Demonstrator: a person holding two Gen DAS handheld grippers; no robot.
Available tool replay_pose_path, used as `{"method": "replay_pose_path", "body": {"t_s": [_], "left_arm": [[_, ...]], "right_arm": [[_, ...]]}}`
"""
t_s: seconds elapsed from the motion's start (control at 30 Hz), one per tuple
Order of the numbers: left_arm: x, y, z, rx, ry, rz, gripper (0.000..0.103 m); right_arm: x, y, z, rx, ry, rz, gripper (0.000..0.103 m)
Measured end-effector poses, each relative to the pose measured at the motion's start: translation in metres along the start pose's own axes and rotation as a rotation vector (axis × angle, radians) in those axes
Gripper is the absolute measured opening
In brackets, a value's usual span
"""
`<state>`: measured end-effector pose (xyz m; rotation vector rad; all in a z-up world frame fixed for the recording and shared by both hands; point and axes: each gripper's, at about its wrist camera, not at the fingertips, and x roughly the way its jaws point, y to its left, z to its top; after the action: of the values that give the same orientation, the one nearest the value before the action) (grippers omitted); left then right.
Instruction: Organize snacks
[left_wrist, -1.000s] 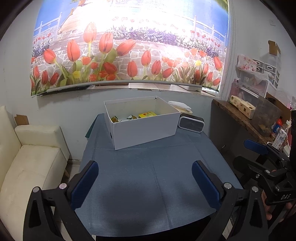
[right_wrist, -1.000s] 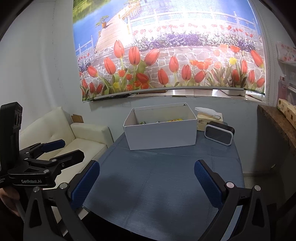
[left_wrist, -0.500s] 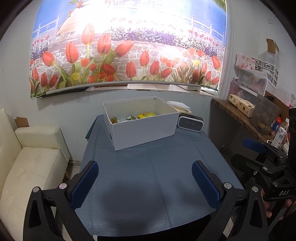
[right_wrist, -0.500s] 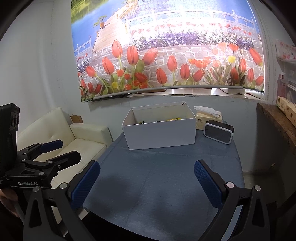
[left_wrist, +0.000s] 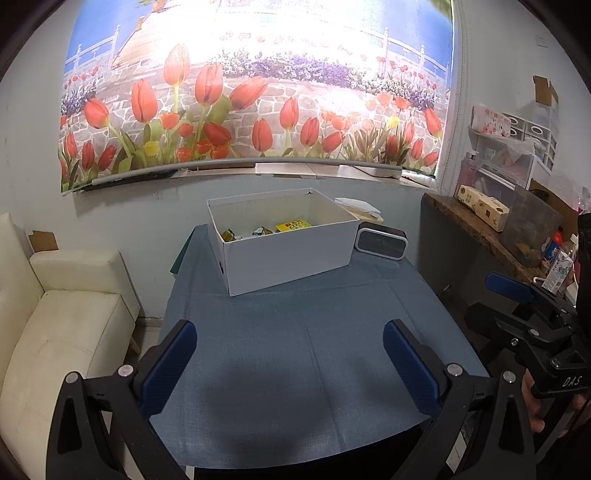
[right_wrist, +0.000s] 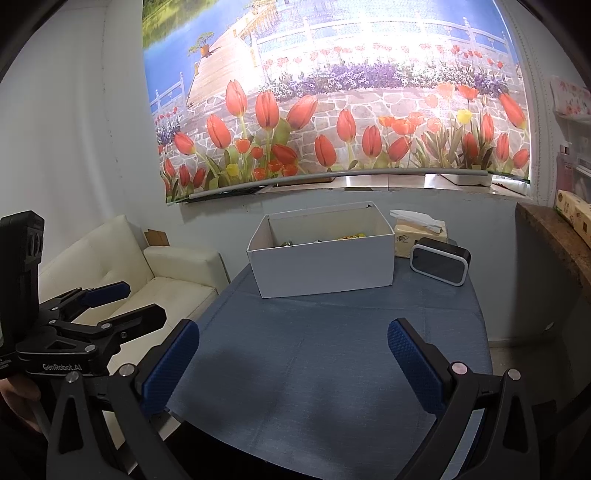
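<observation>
An open white box (left_wrist: 288, 251) stands at the far side of the blue-clothed table (left_wrist: 303, 354); it also shows in the right wrist view (right_wrist: 325, 266). Inside lie several snack packets, among them a yellow packet (left_wrist: 293, 225) and green-wrapped ones (left_wrist: 229, 235). My left gripper (left_wrist: 290, 363) is open and empty above the table's near edge. My right gripper (right_wrist: 293, 363) is open and empty too, at the same distance from the box. Each gripper shows at the side of the other's view.
A black speaker (right_wrist: 439, 264) and a tissue box (right_wrist: 419, 232) sit right of the white box. A cream sofa (left_wrist: 62, 332) stands left of the table. A wooden shelf (left_wrist: 480, 229) with boxes and containers runs along the right wall.
Both views have shifted slightly; the box sits a little lower in the frames. Both grippers stay open and empty.
</observation>
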<state>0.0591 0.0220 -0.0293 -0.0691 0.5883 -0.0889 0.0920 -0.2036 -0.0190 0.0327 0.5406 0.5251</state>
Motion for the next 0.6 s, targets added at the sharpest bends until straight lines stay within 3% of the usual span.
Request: {"method": "replay_pose_path", "body": {"t_s": [0.6], "left_arm": [[0.0014,-0.0023,0.0012,0.008,0.002,-0.007,0.103]], "right_arm": [[0.0008,-0.0014,0.0008,0.004,0.003,-0.003,0.103]]}}
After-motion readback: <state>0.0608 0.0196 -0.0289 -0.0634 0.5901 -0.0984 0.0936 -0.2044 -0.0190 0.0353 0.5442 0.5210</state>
